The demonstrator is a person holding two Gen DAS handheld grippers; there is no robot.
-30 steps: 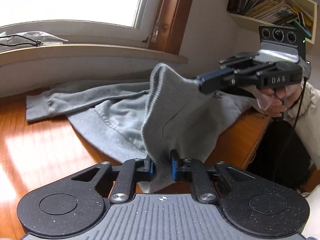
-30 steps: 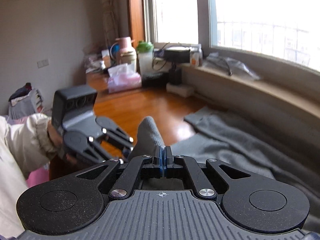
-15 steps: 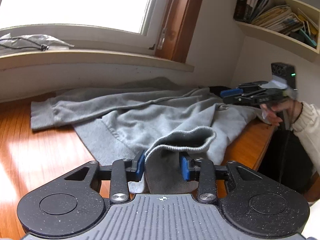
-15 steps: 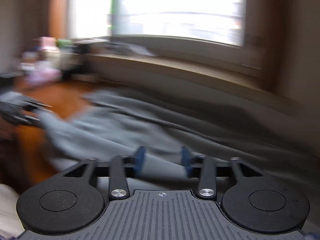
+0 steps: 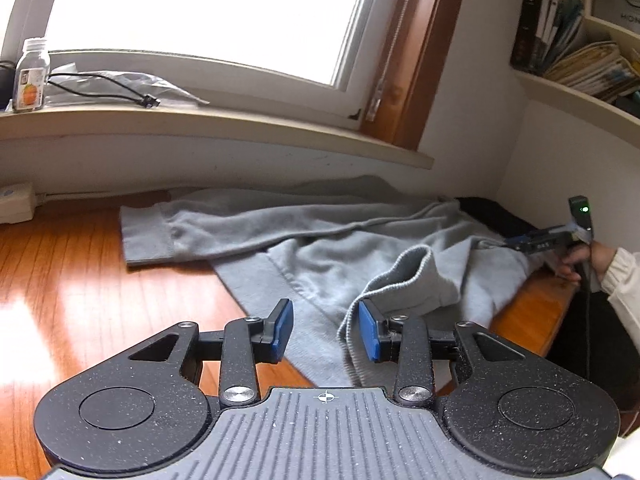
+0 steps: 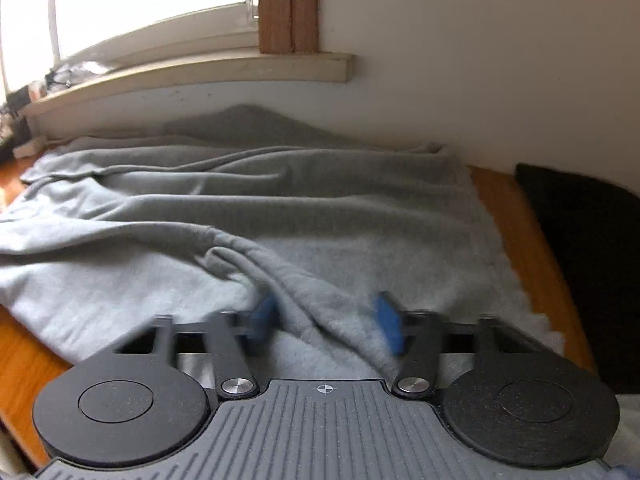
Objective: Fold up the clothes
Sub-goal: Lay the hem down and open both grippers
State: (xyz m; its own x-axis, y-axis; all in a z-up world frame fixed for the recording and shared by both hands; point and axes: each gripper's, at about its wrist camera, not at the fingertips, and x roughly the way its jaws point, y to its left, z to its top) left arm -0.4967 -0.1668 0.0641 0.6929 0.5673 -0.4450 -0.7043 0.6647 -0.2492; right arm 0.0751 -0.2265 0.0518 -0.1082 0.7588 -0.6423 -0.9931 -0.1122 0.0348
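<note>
A grey sweater (image 5: 320,240) lies spread and rumpled on the wooden table (image 5: 80,300), one sleeve stretched to the left. My left gripper (image 5: 324,330) is open just above its near hem. A raised fold of the hem (image 5: 404,276) rests against the right pad and nothing is between the pads. At the sweater's far right edge, my right gripper (image 5: 536,240) is held low by a hand (image 5: 580,258). In the right wrist view the right gripper (image 6: 325,320) is open, and a ridge of the sweater (image 6: 280,280) runs between its blurred blue pads.
A windowsill runs behind the table with a small bottle (image 5: 30,76) and a cable on a plastic bag (image 5: 120,88). A bookshelf (image 5: 580,60) hangs at the upper right. A black object (image 6: 580,220) lies right of the sweater. The table edge (image 5: 540,312) drops off on the right.
Both grippers held the hem lifted a second ago, then let go. The sweater dropped flat. My right gripper swung to the sweater's right edge, and both now stand open.
</note>
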